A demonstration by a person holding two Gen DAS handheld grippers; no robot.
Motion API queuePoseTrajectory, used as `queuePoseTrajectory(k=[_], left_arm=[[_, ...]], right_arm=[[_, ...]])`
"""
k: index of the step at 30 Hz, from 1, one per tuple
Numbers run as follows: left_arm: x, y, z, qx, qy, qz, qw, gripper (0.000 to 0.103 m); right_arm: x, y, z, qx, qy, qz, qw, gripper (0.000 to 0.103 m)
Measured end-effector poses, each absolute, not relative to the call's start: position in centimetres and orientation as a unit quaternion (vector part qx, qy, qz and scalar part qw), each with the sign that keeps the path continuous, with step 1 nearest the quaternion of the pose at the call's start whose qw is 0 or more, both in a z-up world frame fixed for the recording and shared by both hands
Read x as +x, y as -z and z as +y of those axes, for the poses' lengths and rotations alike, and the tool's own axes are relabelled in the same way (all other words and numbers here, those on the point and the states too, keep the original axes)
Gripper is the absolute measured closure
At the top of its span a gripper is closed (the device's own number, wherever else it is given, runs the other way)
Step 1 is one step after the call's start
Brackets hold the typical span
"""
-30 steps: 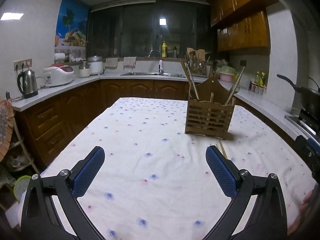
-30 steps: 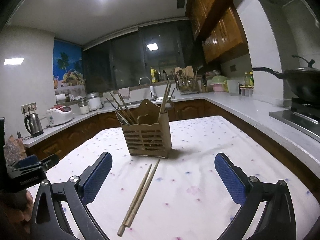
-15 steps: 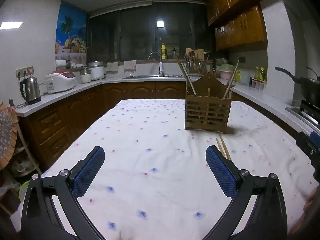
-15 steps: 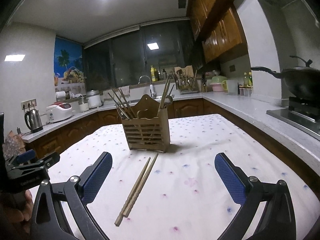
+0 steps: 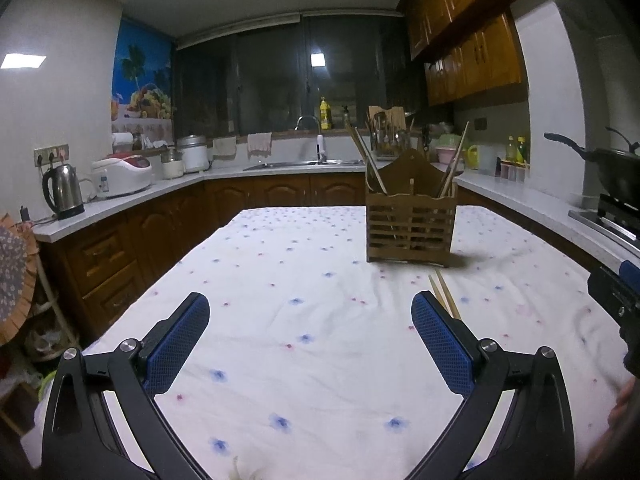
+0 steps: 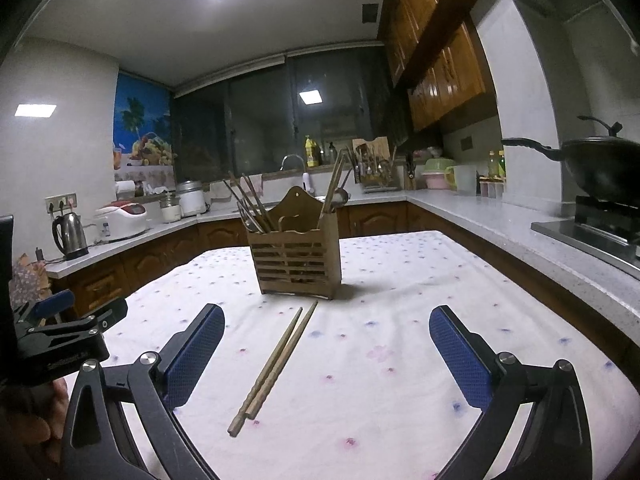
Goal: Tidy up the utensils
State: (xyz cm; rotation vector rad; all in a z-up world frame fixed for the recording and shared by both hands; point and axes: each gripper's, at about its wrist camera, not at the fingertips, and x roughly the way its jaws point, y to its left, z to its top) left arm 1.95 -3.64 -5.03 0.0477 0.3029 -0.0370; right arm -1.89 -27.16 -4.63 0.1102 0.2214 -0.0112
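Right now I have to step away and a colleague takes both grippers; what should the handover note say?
Left gripper: open, empty, above the tablecloth, left of the loose chopsticks.
Right gripper: open, empty, facing the chopsticks, which lie between its fingers' line of view but untouched.
Things: one pair of wooden chopsticks lies flat on the cloth, tips pointing toward the wooden utensil holder, which stands upright and already holds other chopsticks and utensils.
Done: most utensils are in the holder.
Left: grasp the loose pair, probably with the right gripper, and drop it into the holder.
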Motion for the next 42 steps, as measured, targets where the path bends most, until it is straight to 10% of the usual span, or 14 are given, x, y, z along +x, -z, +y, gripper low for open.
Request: queuePoseTrajectory(k=[42], left_arm=[[1.66, 4.79, -3.92, 0.019, 0.022, 0.150, 0.988, 0.000]], right_arm=[[-2.29, 4.75, -26.66, 0.056, -0.001, 0.100, 0.993, 0.000]])
